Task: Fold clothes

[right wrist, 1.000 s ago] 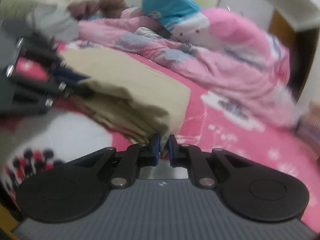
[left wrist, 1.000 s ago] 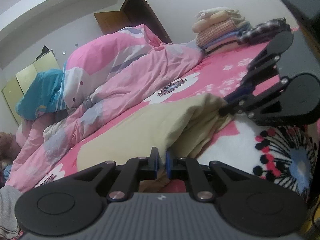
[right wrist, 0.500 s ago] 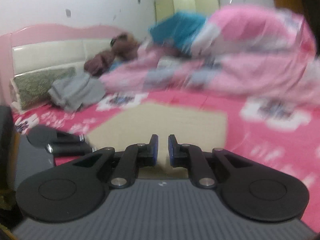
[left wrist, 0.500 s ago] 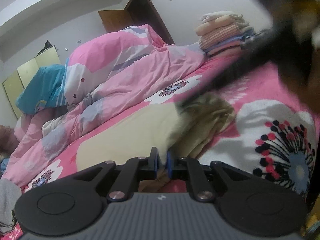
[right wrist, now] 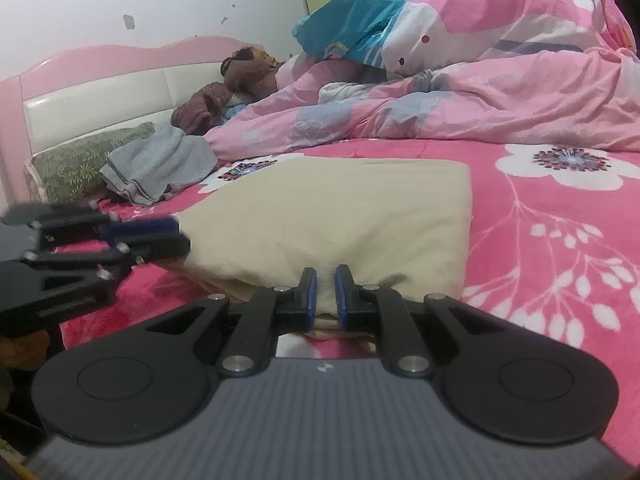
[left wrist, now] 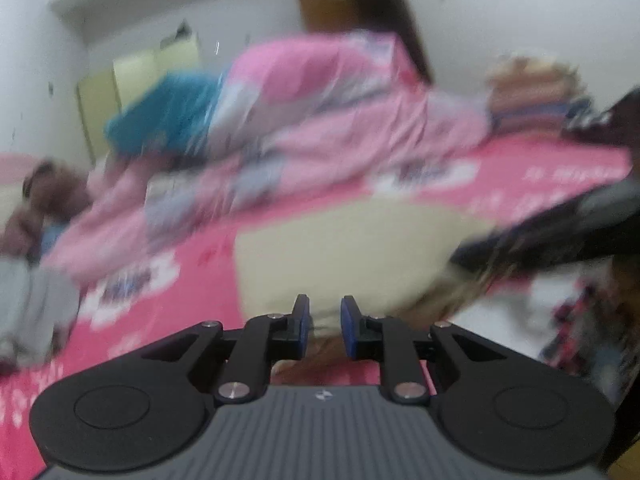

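Left gripper (left wrist: 324, 320): jaws opening, pads letting go of the near edge of the beige garment (right wrist: 340, 208), cloth between them. Garment lies on the pink bed (right wrist: 560, 248) as a neat folded rectangle, so this fold looks nearly done. Right gripper (right wrist: 325, 294): clamped on the near hem. Grey garment (right wrist: 160, 168) by the headboard looks unfolded, likely left to do.

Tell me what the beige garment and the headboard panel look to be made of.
Beige garment: soft matte woven or knit cloth, probably cotton; it creases and stacks in limp layers. Headboard panel: glossy white padding, likely faux leather; it shines and shows a stitched seam.
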`<state>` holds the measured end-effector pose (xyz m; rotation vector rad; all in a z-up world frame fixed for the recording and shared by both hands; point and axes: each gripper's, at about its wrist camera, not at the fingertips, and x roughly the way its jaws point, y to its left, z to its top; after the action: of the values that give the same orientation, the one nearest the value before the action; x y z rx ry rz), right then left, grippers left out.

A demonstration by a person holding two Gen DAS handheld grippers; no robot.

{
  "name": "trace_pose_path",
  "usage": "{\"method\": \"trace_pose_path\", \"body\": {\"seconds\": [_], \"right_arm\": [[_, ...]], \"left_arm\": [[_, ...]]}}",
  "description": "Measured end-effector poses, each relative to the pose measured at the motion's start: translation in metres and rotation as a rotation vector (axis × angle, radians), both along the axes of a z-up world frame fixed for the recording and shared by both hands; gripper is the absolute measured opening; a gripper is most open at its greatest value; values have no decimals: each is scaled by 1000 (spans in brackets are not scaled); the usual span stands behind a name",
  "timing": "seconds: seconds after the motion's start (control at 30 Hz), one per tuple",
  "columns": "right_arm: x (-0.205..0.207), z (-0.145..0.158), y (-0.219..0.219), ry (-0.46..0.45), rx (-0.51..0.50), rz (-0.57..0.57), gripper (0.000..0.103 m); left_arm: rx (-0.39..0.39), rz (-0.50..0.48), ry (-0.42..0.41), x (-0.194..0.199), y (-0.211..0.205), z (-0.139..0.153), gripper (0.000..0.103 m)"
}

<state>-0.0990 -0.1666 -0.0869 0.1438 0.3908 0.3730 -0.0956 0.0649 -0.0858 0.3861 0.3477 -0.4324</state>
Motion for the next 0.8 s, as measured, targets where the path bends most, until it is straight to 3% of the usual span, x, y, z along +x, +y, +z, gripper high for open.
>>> {"method": "trace_pose_path", "body": {"seconds": [0.23, 0.33, 0.57, 0.63, 0.7, 0.8], "right_arm": [[-1, -1, -2, 2, 13, -2, 8], [-2, -1, -2, 1, 19, -3, 8], [-1, -1, -2, 0, 27, -5, 8], [-2, -1, 0, -1, 23, -9, 8], [-2, -1, 1, 0, 17, -12, 8], [-3, 0, 2, 3, 14, -19, 8]], "left_arm": [[17, 47, 87, -3, 21, -5, 18], [-22, 80, 124, -4, 36, -2, 18], [-118, 84, 55, -15, 47, 37, 21], [-149, 57, 29, -12, 39, 48, 28], [-166, 23, 19, -5, 24, 53, 48], [-126, -15, 29, 10, -7, 52, 54]]}}
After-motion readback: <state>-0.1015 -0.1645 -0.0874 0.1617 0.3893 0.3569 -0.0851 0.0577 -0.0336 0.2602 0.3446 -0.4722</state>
